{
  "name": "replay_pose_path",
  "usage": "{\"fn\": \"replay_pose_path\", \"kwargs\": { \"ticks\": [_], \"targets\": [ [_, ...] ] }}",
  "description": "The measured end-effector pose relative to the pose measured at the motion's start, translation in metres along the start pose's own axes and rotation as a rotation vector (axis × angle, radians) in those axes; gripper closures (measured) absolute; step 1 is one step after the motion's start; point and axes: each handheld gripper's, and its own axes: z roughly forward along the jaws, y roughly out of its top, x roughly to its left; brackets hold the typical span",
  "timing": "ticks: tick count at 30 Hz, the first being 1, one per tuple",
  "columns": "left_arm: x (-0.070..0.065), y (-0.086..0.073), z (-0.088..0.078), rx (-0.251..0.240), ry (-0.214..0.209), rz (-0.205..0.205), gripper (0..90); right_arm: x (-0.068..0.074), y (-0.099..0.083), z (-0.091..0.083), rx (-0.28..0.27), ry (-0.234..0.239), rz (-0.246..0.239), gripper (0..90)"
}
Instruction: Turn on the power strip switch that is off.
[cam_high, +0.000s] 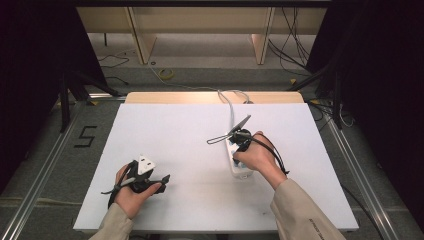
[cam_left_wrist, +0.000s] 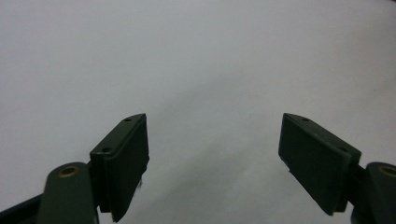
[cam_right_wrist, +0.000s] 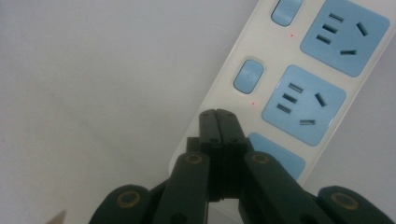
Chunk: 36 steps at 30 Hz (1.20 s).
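Black tongs (cam_right_wrist: 218, 114) on the right hand are lying closed, gripping nothing, their joined tips hovering over a white power strip (cam_right_wrist: 299, 84) and pointing near a blue rocker switch (cam_right_wrist: 249, 75); whether they are touching the strip cannot be told. Two small red lamps are glowing beside the switches. The strip is lying on the white bench (cam_high: 170, 150) at its right middle, under the right hand (cam_high: 260, 157), with its white cord (cam_high: 231, 107) running off the far edge. Pressing the switch well is likely calling for a straight, gentle push with the closed tips centred on the rocker, so the strip is not sliding or tipping. Left tongs (cam_left_wrist: 212, 161) are standing open and empty over bare bench, well apart from the strip. Nothing is standing between the tips and the switch; the blue sockets (cam_right_wrist: 303, 105) just beside it are the only thing to avoid poking.
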Motion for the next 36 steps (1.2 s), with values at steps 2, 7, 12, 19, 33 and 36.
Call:
{"fn": "replay_pose_path", "kwargs": {
  "ticks": [2,7,12,19,33,36],
  "targets": [
    [0.0000,0.0000,0.0000,0.000,0.000,0.000,24.1,0.0002,0.0002,0.0001,0.001,-0.003,0.001,90.0],
    [0.0000,0.0001,-0.0001,-0.001,0.001,0.001,24.2,0.0009,0.0000,0.0009,0.003,-0.010,-0.002,90.0],
    [-0.0002,0.0002,0.0000,-0.001,0.001,0.000,24.1,0.0017,0.0002,0.0018,0.005,-0.015,-0.007,90.0],
    [-0.0006,0.0003,-0.0001,-0.002,0.001,0.001,24.1,0.0052,0.0004,0.0028,0.010,-0.039,-0.015,90.0],
    [-0.0006,0.0003,0.0000,-0.001,0.001,0.000,24.1,0.0069,0.0010,0.0036,0.012,-0.053,-0.012,90.0],
    [-0.0003,0.0002,0.0002,-0.002,0.000,-0.003,24.1,0.0070,0.0011,0.0037,0.013,-0.053,-0.010,90.0]
  ]
}}
